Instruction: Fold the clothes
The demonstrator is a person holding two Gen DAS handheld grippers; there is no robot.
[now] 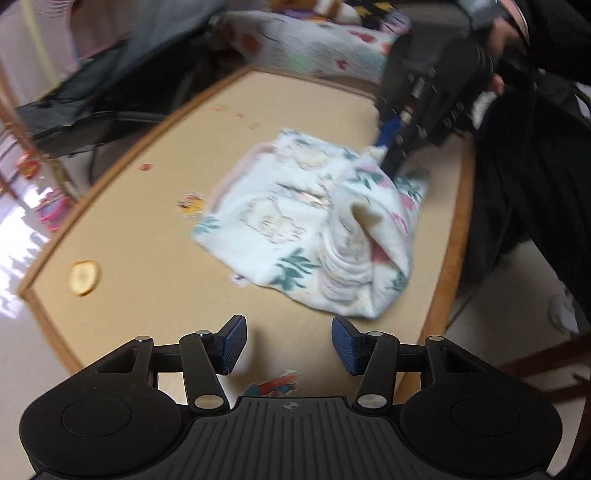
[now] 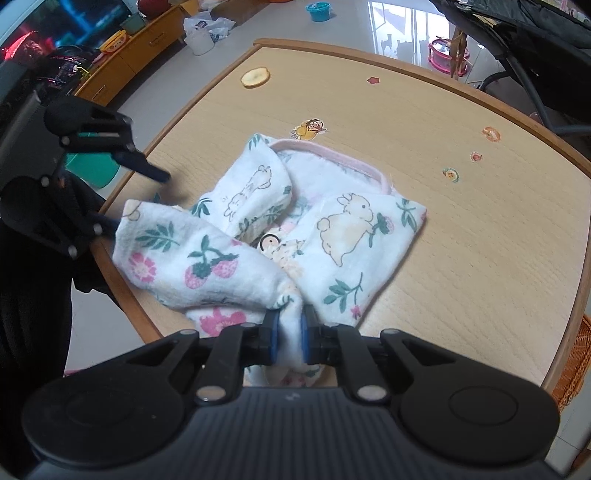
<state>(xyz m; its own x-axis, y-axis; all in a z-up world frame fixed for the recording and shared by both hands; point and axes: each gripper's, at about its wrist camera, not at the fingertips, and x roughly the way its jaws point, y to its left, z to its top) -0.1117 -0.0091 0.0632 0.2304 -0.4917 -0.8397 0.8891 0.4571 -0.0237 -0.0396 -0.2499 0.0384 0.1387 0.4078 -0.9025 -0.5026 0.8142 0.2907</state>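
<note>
Wooden table, printed garment neckline away, right tool pinching it, left tool spread

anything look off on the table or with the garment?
The printed garment lies bunched, its sleeves crossed rather than flat. The right claw pinches one fabric end; the left claw is open and empty. A dried fruit slice sits stray near the table edge.

Soft, even daylight fills both views; the left wrist view is smeared by motion blur, the cloth and worktop indistinct; the right wrist view is sharp; window glare gleams on the floor; fisheye bending curves every edge.
</note>
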